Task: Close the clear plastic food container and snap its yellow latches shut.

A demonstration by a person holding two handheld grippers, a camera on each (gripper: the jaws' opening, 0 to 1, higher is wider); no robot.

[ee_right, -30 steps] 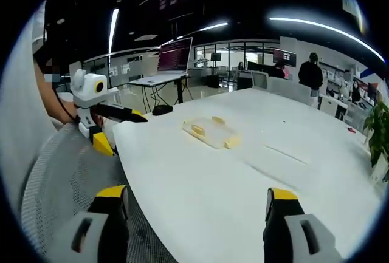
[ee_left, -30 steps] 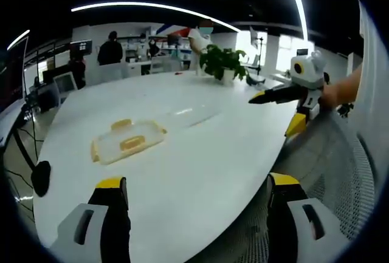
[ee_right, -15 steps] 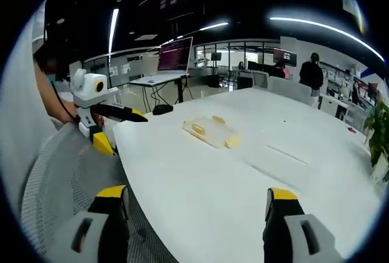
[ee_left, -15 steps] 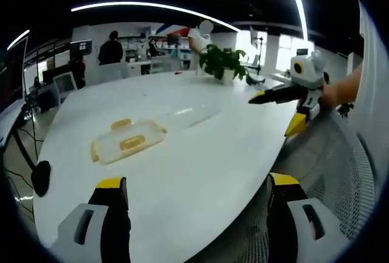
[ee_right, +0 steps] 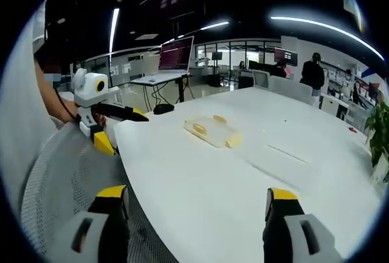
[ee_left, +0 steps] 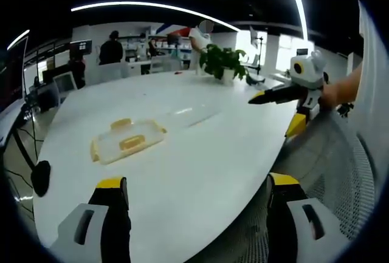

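left gripper (ee_left: 191, 199) and right gripper (ee_right: 194, 205) each hover at the near edge of a white table (ee_left: 200, 153), jaws spread wide, holding nothing. farther in, well apart from both, the clear container (ee_left: 126, 141) with yellow latches (ee_left: 128, 143) lies flat. beyond it, a potted plant (ee_left: 222, 62) stands at the far edge.

1. Left gripper (ee_left: 193, 190): jaws spread wide, nothing between them, held level.
2. Right gripper (ee_right: 193, 201): jaws spread wide, nothing between them.
3. Both grippers are hand-held, well apart.
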